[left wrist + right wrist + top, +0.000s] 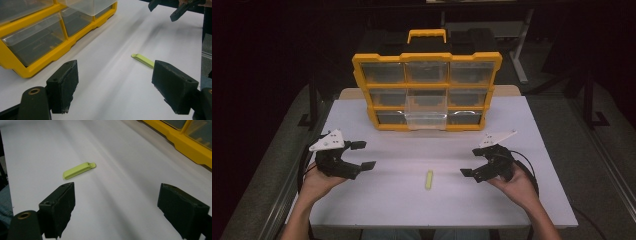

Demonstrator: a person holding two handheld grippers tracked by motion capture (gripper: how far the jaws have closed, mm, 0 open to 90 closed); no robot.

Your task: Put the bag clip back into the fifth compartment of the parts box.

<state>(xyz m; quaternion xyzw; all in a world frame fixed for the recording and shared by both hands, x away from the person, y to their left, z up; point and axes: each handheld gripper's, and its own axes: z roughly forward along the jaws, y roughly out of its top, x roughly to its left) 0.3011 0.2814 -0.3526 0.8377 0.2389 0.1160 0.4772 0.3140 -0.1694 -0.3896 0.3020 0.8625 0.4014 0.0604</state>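
Both jaws wide apart, left gripper (363,155), right gripper (470,162), holding nothing

The table (522,150) was white. The organizer (427,59) had a yellow frame with clear, grey-looking drawers (426,114). A lime-green stick (429,179) lay on the table. Both grippers, left (362,155) and right (471,162), were black with pale grey plates.
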